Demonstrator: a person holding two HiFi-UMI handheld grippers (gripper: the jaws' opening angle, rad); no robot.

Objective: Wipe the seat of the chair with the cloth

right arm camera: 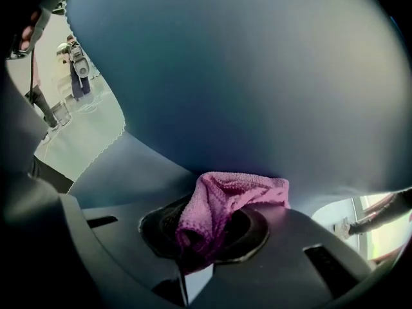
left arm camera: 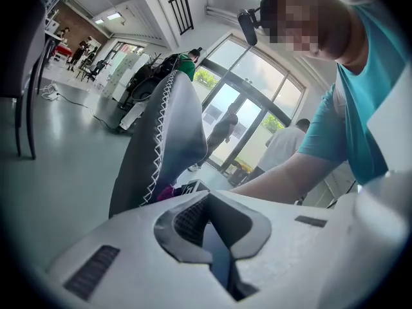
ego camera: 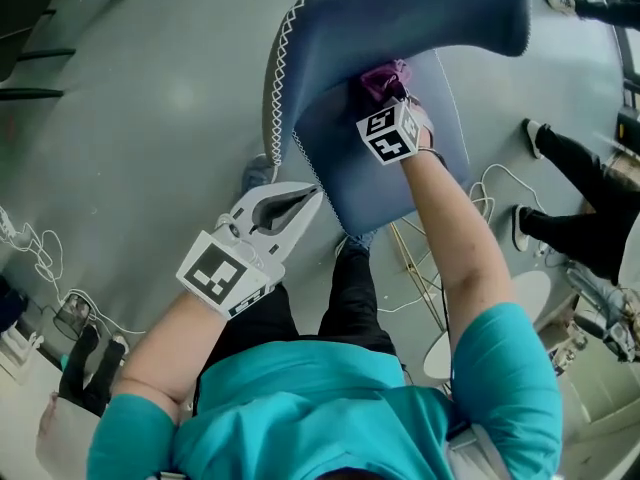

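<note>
The left claw (ego camera: 300, 204), closed and empty, hovers just beside the chair seat (ego camera: 350, 183)'s near edge. Farther in, the right claw (right arm camera: 201, 253) grips a bunched pink cloth (right arm camera: 226, 201) against the seat by the backrest. Soft, light and limp, the cloth likely holds best by a thick fold.

1. On my feed the person wears a teal short-sleeved cotton shirt (ego camera: 330, 398). Its sleeves show at 7 and 4 o'clock in the head view.
2. I see black trousers (ego camera: 350, 303) just above the shirt, near centre.
3. The white plastic left gripper (ego camera: 310, 196) has dark ribbed jaw pads and a black square marker (ego camera: 222, 273) on its cube at 8 o'clock.
4. The right gripper (ego camera: 398, 103) carries a white marker cube (ego camera: 388, 133) at 1 o'clock. Its own view shows a shadowed body with rectangular slots.
</note>
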